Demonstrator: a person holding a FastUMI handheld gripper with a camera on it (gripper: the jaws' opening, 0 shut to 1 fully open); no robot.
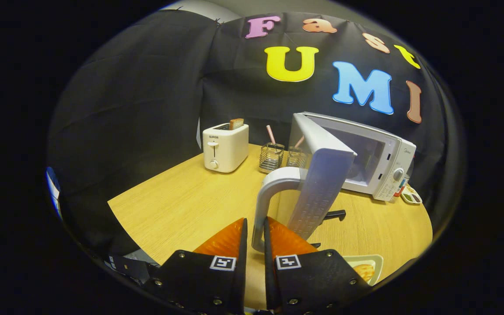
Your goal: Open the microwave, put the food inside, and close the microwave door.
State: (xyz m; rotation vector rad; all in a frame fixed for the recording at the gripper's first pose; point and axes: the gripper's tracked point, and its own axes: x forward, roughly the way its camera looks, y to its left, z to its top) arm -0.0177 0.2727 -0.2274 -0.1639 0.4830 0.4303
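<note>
A white microwave stands on the wooden table with its door swung wide open toward me. The door's grey loop handle runs down between my fingers, and my gripper is shut on its lower end. The oven cavity beyond the door looks empty. A pale plate with golden food lies on the table just right of my right finger, partly hidden by it.
A white toaster with a slice of bread in it stands at the back of the table. Two glass cups with striped straws sit between toaster and microwave. A small tray with coloured items lies right of the microwave.
</note>
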